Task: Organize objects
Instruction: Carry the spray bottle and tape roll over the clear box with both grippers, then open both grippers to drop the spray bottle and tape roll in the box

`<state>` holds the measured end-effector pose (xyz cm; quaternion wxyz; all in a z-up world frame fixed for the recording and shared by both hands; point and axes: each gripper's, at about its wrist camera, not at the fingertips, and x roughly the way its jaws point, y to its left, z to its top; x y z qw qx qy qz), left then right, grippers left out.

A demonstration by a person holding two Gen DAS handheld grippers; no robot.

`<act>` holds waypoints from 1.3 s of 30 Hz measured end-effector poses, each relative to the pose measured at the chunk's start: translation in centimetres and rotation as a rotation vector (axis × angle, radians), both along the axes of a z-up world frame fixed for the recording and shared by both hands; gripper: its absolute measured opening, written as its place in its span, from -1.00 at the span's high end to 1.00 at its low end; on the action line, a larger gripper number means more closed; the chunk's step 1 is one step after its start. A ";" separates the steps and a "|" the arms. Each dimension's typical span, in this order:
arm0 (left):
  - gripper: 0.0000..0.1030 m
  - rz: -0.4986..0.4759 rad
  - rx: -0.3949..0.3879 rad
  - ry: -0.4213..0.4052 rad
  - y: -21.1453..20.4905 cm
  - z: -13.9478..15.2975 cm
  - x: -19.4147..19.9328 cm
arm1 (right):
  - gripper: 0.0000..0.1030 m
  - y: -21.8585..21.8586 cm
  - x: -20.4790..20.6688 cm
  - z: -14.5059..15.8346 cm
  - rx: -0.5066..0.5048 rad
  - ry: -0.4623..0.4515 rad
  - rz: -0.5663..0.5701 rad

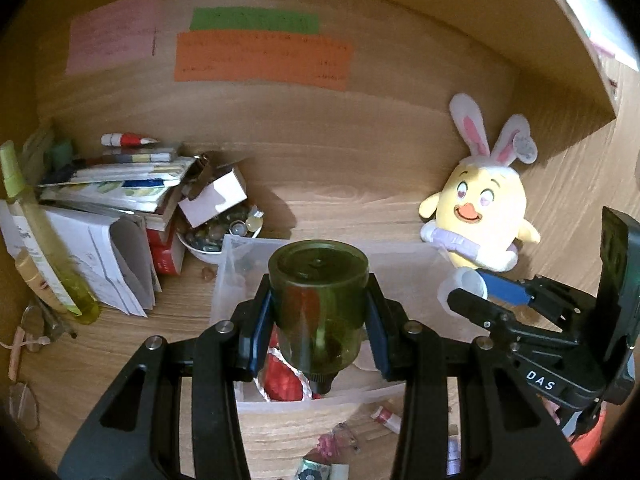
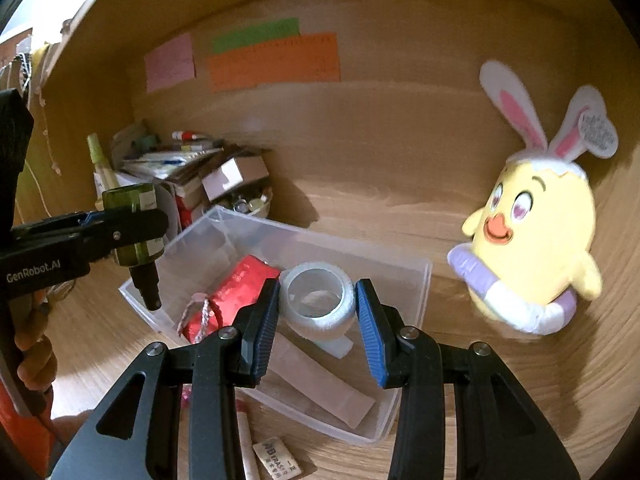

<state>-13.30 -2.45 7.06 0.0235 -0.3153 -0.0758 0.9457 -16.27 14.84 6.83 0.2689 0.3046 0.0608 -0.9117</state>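
**Two loads over the clear bin: lower before letting go**

The left tongs [image 1: 318, 316] are closed on a dark green bottle [image 1: 318, 300], held upside down with its black cap pointing down, above the near left part of the clear plastic bin [image 2: 412, 280]. The right tongs [image 2: 316, 316] are clamped on a white roll of tape [image 2: 318, 300], pads pressing its sides, over the middle of the bin. Both items hang in the air, not yet resting on anything.

The bin stands on the wooden surface [image 2: 380, 208] and already holds a red foil packet [image 2: 236, 284] and a flat tan strip [image 2: 320, 380]. A yellow plush chick [image 2: 532, 240] leans by the back wall, well clear of the bin.

The step in hand looks like placing both items inside. To do it well, bring each one down inside the walls before releasing, so nothing bounces out. The bottle would best be tipped onto its side in the free space by the left wall, since it cannot stand on that narrow cap. Keep the two tongs apart on the way down; they are near each other
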 end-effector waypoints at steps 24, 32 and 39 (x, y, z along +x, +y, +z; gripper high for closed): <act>0.20 -0.043 -0.008 -0.154 1.3 -5.2 -4.4 | 0.31 -2.0 -2.2 -4.9 0.125 -0.113 0.035; 0.20 -0.056 -0.003 -0.188 1.2 -6.0 -4.7 | 0.31 -2.1 -2.5 -5.1 0.130 -0.122 0.024; 0.04 -0.049 -0.001 -0.186 1.1 -5.8 -4.5 | 0.27 -1.9 -2.7 -5.1 0.132 -0.127 0.016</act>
